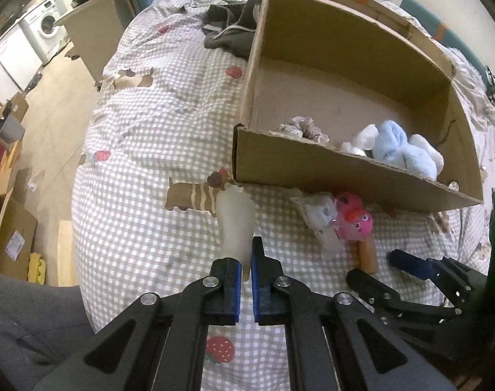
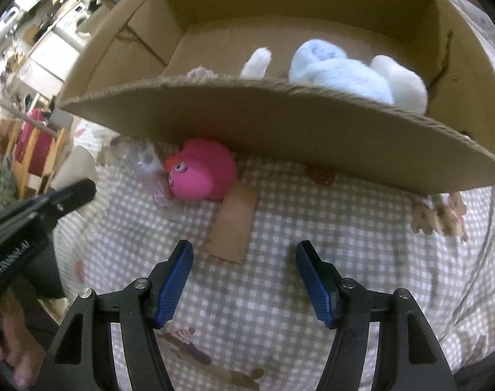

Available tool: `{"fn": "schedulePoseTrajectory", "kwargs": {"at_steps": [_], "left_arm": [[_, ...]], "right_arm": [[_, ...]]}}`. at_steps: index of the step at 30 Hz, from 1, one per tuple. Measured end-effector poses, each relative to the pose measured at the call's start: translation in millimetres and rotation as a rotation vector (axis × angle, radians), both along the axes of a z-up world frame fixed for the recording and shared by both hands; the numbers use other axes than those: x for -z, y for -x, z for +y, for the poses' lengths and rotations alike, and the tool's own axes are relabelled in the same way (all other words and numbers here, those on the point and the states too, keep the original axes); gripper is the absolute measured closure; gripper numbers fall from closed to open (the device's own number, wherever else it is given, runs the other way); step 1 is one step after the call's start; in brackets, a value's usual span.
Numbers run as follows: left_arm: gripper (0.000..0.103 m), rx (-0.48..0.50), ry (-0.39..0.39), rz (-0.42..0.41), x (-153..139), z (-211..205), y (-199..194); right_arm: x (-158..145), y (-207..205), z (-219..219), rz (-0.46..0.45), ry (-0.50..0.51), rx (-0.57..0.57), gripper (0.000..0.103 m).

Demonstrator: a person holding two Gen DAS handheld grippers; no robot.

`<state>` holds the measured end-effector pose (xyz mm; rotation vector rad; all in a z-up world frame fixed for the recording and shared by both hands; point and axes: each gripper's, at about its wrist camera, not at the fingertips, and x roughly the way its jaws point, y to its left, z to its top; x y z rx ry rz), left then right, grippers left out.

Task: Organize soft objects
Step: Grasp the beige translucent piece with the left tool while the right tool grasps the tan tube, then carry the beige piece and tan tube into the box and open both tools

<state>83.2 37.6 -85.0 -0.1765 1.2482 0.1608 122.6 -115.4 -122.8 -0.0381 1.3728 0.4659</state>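
Left gripper: jaws pinched on a pale translucent soft piece.
Right gripper: jaws spread, empty.
Open brown cardboard box: ahead of both grippers.
Done: light-blue and white plush toy and beige scrunchie inside.
Left: fuzzy pink ball toy and clear packet on checked bedspread, ahead-left of the right gripper.

Inside the one cardboard box lie one blue-and-white plush toy and one beige scrunchie; in front of it, one pink plush toy, one cardboard strip, one clear packet.
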Motion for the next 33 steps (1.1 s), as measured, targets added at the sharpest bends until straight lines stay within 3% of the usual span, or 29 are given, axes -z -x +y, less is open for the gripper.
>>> {"fn": "schedulePoseTrajectory", "kwargs": {"at_steps": [4, 6, 9, 12, 33], "left_arm": [[0.098, -0.003, -0.002, 0.008, 7, 0, -6], [0.098, -0.003, -0.002, 0.004, 7, -3, -6], [0.098, 0.003, -0.004, -0.003, 7, -4, -9], [0.098, -0.001, -0.002, -0.008, 6, -5, -8], [0.098, -0.043, 0.048, -0.091, -19, 8, 14]], "right_arm": [[2, 0, 11, -0.038, 0.028, -0.036, 0.035], [2, 2, 18, -0.060, 0.036, -0.057, 0.063], [0, 4, 23, -0.075, 0.043, -0.076, 0.086], [-5, 6, 22, -0.083, 0.030, -0.079, 0.095], [-57, 28, -41, -0.162, -0.152, 0.074, 0.097]]}}
